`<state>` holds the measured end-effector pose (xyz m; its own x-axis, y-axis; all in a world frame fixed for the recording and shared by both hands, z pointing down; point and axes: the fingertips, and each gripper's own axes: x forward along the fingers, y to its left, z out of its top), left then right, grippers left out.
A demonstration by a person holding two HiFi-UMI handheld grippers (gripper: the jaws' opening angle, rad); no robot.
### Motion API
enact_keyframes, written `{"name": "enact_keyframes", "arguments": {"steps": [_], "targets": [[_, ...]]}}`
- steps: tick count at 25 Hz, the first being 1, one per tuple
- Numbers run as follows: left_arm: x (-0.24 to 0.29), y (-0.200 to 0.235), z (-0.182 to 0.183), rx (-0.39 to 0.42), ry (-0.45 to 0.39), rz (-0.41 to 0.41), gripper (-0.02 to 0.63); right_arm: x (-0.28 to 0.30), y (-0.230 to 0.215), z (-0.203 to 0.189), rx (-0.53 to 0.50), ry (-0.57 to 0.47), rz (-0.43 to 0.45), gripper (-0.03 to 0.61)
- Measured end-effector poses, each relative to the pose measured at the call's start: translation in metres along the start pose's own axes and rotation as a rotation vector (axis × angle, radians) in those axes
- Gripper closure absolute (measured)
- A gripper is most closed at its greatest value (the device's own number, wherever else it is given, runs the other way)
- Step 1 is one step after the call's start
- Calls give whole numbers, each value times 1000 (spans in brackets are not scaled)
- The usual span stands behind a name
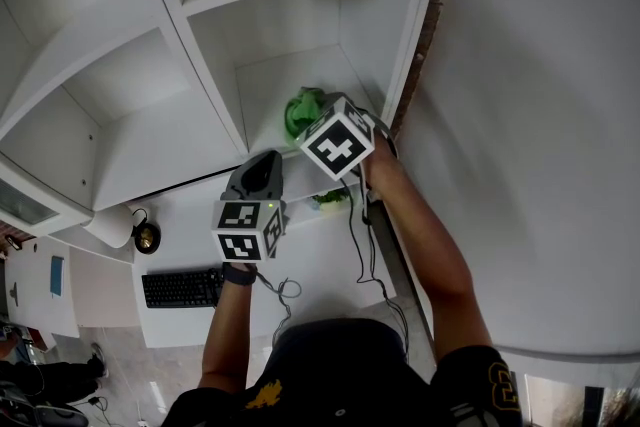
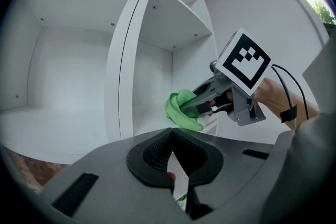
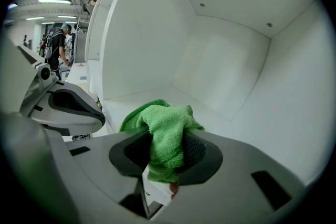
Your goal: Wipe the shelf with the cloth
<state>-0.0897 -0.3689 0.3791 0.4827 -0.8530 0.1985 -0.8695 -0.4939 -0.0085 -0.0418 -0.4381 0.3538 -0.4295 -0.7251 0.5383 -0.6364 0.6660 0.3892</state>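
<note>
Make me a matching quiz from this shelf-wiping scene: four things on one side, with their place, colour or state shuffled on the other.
1. cloth
2. left gripper
3. keyboard
4. shelf

A. white
B. on the desk
C. pinched in the right gripper
D. holding nothing

Pairs: 1-C, 2-D, 3-B, 4-A

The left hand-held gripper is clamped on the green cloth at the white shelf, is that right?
Not quite. The right hand-held gripper is the one clamped on the green cloth at the white shelf; the right gripper view shows the cloth pinched between its jaws. The left hand-held gripper holds nothing.
</note>
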Motion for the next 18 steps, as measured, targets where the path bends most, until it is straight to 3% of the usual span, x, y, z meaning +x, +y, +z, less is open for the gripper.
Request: {"name": "enact_keyframes", "arguments": {"steps": [18], "targets": [[7, -16, -2, 3, 8, -34, 597, -17, -33, -31, 83, 13, -97, 462]]}}
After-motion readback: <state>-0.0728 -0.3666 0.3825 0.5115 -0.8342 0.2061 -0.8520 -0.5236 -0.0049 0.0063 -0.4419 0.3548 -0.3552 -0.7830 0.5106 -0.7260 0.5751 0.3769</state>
